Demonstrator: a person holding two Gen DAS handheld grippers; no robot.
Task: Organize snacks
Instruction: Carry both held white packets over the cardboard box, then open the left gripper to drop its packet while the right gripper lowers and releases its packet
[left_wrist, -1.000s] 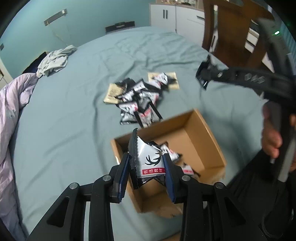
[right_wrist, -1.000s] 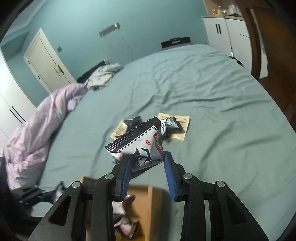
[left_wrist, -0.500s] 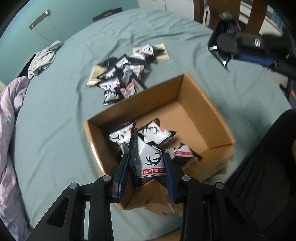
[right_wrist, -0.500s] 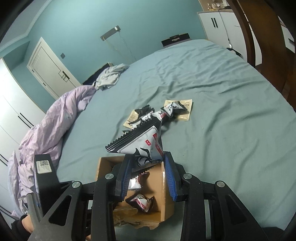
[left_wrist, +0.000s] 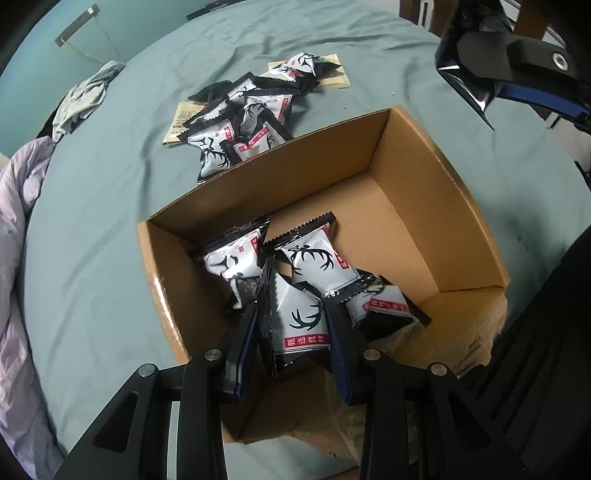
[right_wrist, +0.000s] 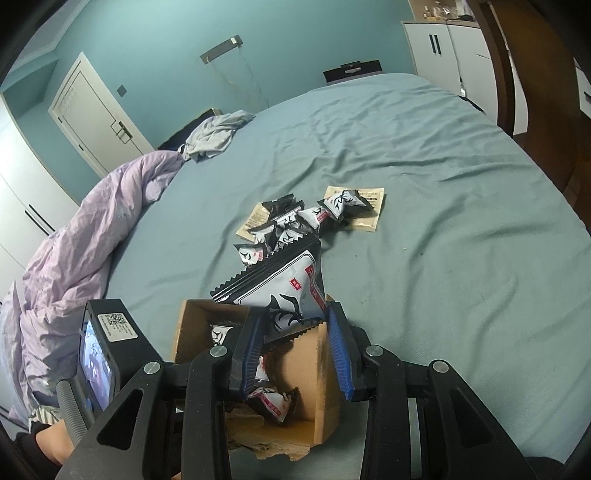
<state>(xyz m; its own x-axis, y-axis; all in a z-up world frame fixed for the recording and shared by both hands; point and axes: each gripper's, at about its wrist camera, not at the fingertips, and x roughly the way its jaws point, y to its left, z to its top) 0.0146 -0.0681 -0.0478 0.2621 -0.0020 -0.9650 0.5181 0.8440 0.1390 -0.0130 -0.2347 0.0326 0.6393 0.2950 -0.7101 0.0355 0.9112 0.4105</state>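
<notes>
Left gripper (left_wrist: 291, 325) pointed steeply down into the open cardboard box (left_wrist: 436, 155), jaws clamped on a black-and-white snack packet (left_wrist: 301, 321) with a deer-antler print and red label strip. The held packet sat inside the box's near-left corner, just above three more packets (left_wrist: 317, 262) lying on the box floor at about 12 to 2 o'clock from the fingertips. The box's right half, toward 2 o'clock, was bare cardboard, giving plenty of free floor. The near rim looked torn and crumpled at 5 o'clock; the left wall stood just beside the left finger.

Right gripper (right_wrist: 293, 332) gripped another snack packet (right_wrist: 284, 284) of the same kind by its lower end, pads pressed on it, the serrated top edge fanned out toward 11 o'clock. That packet hung over the box's far rim (right_wrist: 192, 306), above the opening, not touching the cardboard as far as could be seen. In the left wrist view the right gripper showed at 1 o'clock (left_wrist: 476, 66), well apart from the left one.

The loose pile of snacks (right_wrist: 295, 225) lay on the teal bedsheet (right_wrist: 443, 184) beyond the box's far wall at 12 o'clock, partly over two tan flat sachets (right_wrist: 365, 218). The sheet around the box was open at 3 o'clock, wrinkled but clear. A lilac duvet (right_wrist: 74, 251) was bunched at 9 o'clock, a grey garment (right_wrist: 218, 134) at 11 o'clock near the bed edge. The person's hand (right_wrist: 51, 446) on the left tool's handle was at 8 o'clock in the right wrist view.
</notes>
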